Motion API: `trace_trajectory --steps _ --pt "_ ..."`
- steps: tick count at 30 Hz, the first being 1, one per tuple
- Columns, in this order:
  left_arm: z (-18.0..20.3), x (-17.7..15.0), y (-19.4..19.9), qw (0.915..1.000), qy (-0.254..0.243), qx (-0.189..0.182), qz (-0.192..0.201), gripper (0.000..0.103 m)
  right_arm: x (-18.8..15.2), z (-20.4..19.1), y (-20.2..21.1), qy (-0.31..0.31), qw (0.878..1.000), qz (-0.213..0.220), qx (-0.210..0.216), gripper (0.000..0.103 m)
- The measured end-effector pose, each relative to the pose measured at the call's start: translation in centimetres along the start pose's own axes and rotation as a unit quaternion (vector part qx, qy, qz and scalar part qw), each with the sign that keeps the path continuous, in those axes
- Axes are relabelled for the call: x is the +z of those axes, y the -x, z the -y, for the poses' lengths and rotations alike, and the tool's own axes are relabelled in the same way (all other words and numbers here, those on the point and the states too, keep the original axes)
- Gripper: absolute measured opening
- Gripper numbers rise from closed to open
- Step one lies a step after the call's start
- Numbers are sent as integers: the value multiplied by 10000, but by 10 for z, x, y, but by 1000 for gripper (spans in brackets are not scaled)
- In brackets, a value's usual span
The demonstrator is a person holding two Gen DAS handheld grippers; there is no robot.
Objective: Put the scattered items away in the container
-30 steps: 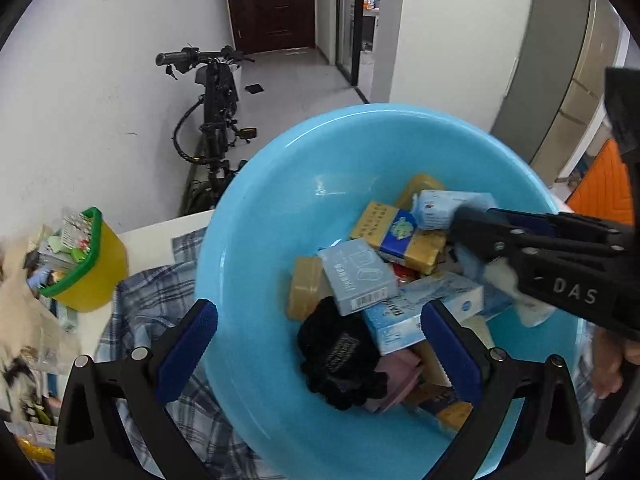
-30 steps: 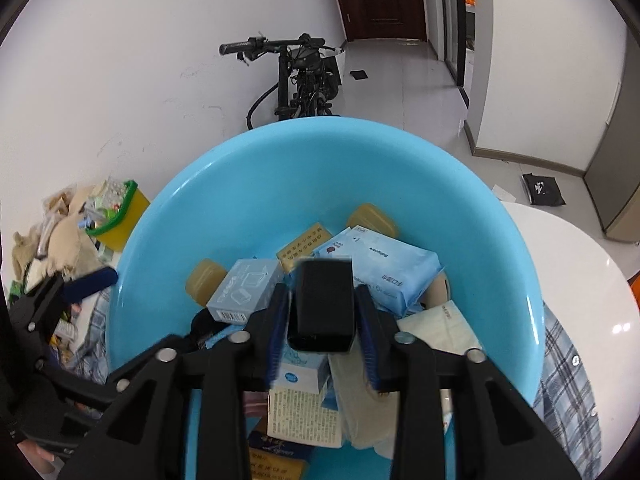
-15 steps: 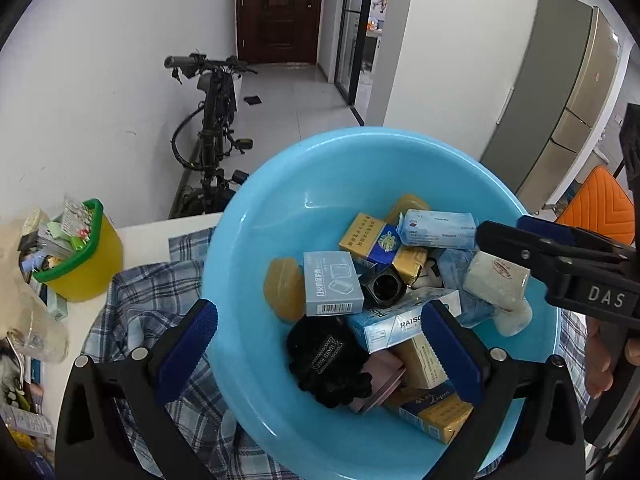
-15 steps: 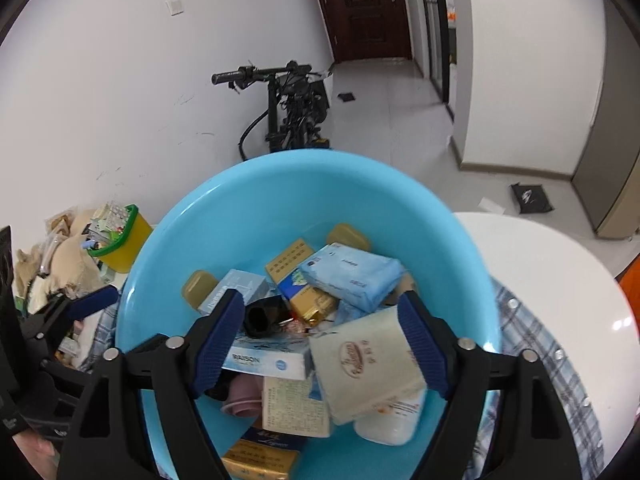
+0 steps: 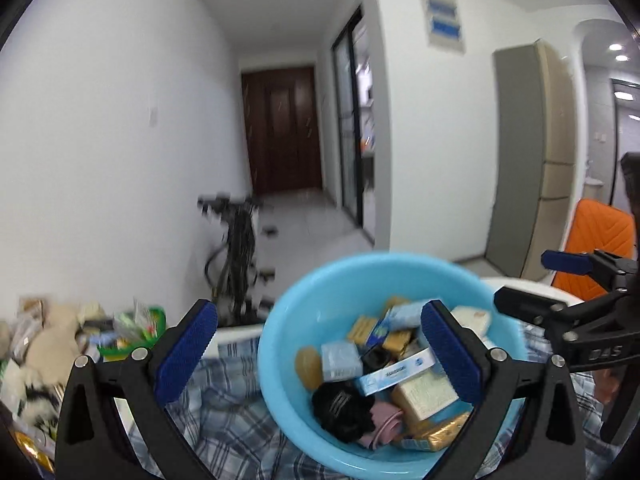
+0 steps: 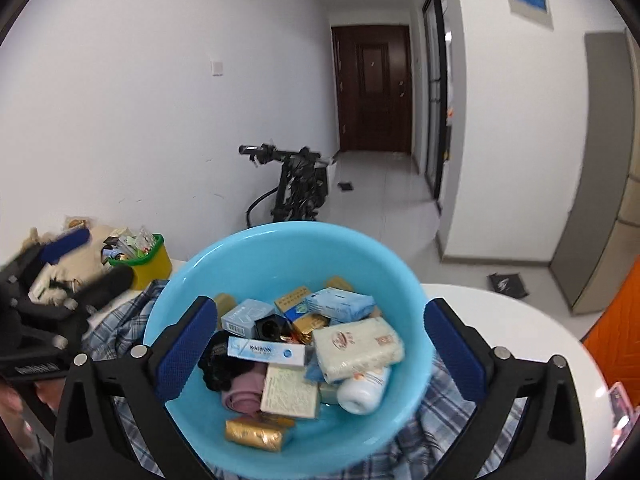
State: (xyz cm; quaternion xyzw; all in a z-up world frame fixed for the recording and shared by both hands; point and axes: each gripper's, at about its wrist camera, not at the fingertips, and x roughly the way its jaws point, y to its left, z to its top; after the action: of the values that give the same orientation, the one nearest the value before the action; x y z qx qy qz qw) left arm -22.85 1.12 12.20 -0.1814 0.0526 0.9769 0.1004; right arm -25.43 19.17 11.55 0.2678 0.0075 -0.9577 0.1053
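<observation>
**Both grippers clear of filled basin**

Left gripper (image 5: 320, 354): fingers spread, grasping nothing. Round light-blue plastic basin (image 6: 280, 264) sat on checked blue cloth (image 6: 120, 320) over white surface (image 6: 520, 320), piled with boxes and packets. Right gripper (image 6: 320, 350): fingers opening, empty. Risk: heaped white tissue pack (image 6: 356, 344) could slide out if the rim were knocked.
</observation>
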Motion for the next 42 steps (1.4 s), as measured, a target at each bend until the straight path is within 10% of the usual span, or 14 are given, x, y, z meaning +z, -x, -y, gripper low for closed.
trace_trajectory --steps 14,19,28,42 --pt "4 -35 123 9952 343 -709 583 103 -43 -15 127 266 9975 649 -133 103" --pt "28 -67 162 9955 -150 -764 538 103 -68 -34 171 299 9963 767 259 103" --pt "33 -100 204 9891 493 -1385 103 103 -106 -41 229 -203 9951 482 833 103" --pt "52 -147 200 9974 218 -658 190 103 -192 -61 202 844 9818 1582 -623 103"
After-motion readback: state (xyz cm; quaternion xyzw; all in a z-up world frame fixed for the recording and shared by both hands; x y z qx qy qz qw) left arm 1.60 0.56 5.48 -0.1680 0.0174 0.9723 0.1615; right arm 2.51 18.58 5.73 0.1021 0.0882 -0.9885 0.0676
